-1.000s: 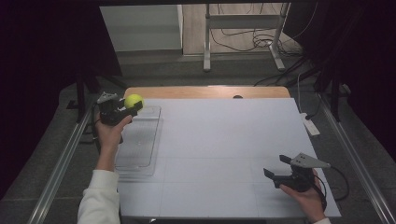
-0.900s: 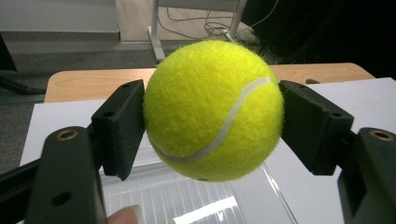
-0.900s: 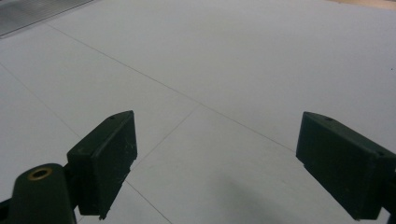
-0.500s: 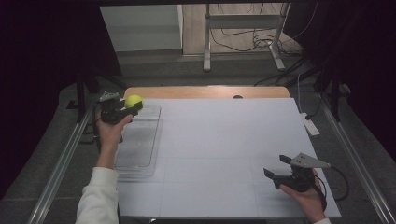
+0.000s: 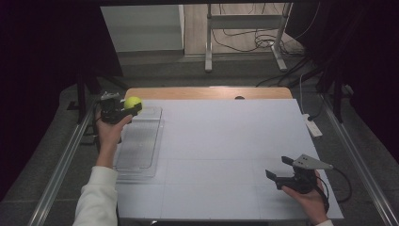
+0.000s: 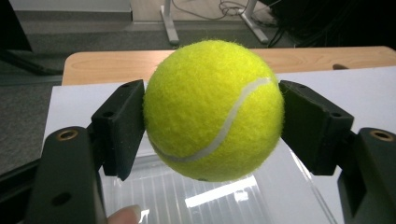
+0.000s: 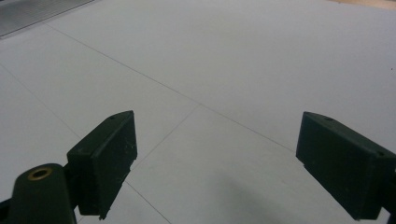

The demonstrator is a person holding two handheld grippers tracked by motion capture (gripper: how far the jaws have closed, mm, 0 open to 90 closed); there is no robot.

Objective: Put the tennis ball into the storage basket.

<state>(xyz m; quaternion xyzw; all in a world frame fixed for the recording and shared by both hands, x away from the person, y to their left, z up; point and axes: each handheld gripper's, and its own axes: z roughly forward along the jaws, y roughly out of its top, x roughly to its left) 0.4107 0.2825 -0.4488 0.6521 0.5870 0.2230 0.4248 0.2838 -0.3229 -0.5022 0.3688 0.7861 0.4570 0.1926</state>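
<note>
So the left gripper [image 6: 212, 121] pinched the tennis ball [image 6: 213, 109] across its middle; it looked light, fuzzy, a bit squashy.

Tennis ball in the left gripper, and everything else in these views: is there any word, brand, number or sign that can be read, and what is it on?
No readable text anywhere.
Tennis ball: only a plain white seam shows, no brand or number on the visible side.
Left gripper and right gripper: black jaws, unmarked.
Clear plastic tray: no label.
White table sheet: only thin seam lines.
White power strip at the table's right edge: too small to read any marking.
</note>
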